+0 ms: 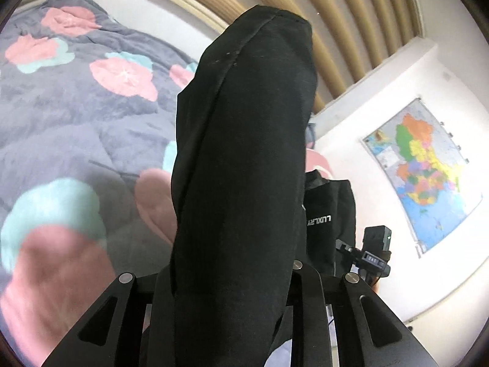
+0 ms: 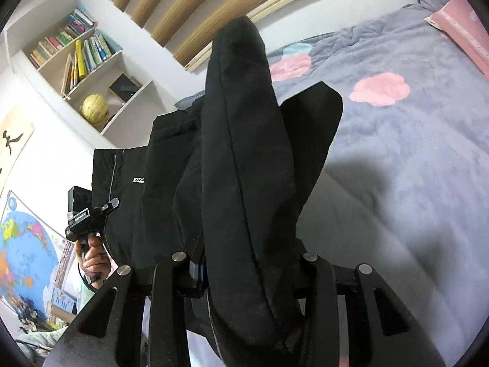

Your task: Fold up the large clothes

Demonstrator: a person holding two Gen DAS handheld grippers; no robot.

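Holding the black garment (image 1: 241,165) aloft above the floral quilt (image 1: 76,107), your left gripper (image 1: 232,281) and right gripper (image 2: 244,275) each clench a bunched fold; so thick a wad could creep out of either grip; uneven lifting would twist it, spoiling the fold.

Pretty clearly someone's bedroom at home: a bed with a grey quilted comforter printed with pink and teal flowers (image 1: 76,107), a colourful wall map (image 1: 424,177), and a white built-in bookshelf (image 2: 91,61) full of books plus a yellow globe (image 2: 94,109).
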